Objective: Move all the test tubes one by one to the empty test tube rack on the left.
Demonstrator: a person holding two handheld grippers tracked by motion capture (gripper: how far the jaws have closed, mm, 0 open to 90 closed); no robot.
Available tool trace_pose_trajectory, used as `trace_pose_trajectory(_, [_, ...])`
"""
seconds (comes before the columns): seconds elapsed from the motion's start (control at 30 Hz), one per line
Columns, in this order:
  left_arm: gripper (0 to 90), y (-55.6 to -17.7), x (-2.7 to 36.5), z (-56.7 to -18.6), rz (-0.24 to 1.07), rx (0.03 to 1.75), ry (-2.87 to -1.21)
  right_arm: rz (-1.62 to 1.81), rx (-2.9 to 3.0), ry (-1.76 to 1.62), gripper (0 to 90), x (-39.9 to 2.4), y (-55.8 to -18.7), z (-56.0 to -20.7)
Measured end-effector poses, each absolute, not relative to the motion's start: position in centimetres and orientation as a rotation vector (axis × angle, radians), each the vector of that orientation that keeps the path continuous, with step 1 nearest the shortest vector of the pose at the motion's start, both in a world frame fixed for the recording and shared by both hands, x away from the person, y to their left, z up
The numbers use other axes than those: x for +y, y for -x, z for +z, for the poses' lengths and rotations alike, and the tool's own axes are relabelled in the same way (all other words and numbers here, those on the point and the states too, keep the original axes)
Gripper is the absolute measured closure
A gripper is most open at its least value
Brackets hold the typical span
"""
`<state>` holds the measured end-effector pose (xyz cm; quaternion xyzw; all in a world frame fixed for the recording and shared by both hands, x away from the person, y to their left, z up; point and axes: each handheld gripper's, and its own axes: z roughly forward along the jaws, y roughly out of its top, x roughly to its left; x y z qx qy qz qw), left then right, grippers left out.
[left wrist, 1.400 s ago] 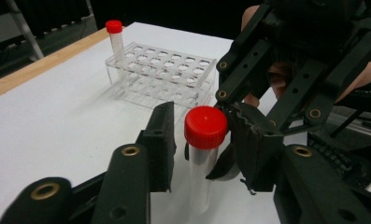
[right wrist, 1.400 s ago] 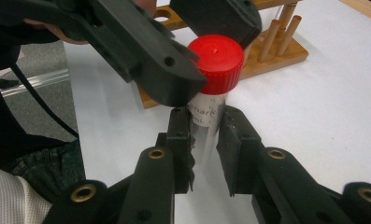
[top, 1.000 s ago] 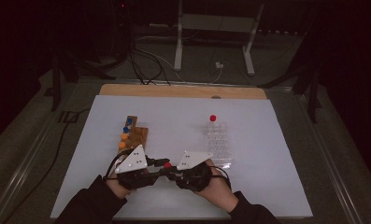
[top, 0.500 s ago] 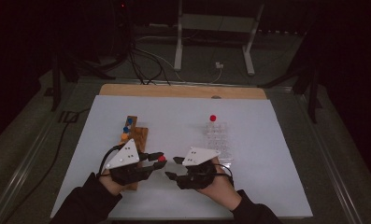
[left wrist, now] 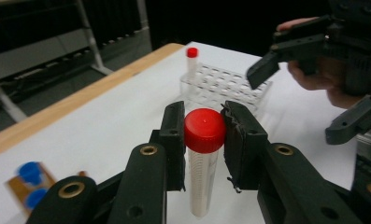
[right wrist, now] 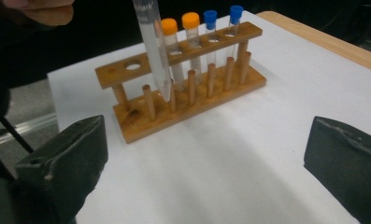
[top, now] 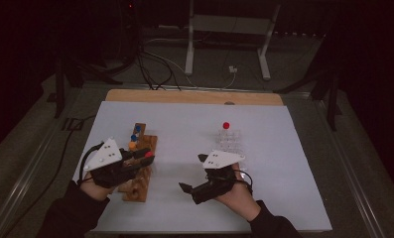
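So the red-capped tube [left wrist: 204, 158] is a clear plastic test tube with printed graduation marks down its side and a round bottom. It's upright, maybe tipped a touch, pinched just under the cap between the pads of the left tool [left wrist: 203, 140]. It hangs over the wooden rack [right wrist: 183, 79], its tip down near the base pegs, in front of the top bar rather than in a hole. Can't really tell whether the tip touches the wood.
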<state>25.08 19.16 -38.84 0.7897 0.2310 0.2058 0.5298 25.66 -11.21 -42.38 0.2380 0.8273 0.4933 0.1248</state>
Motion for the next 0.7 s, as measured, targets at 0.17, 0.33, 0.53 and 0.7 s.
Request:
trace_pose_trajectory(0.17, [71.9,-24.9,20.5,-38.1,0.541,0.575,-1.867,1.461,2.392,-0.708,0.0,-11.6,-25.8,-42.2])
trace_pose_trajectory(0.33, [71.9,-24.7,21.7,-37.6,0.577,0.601,-1.854,1.462,2.387,-0.703,0.0,-11.7,-25.7,-42.1])
trace_pose_trajectory(0.53, [71.9,-24.5,22.9,-37.5,0.619,0.63,-1.85,1.466,2.382,-0.701,0.0,-11.7,-25.6,-42.1])
trace_pose_trajectory(0.7, [71.9,-24.5,23.8,-37.7,0.633,0.672,-1.842,1.47,2.376,-0.696,0.0,-11.8,-25.6,-41.9])
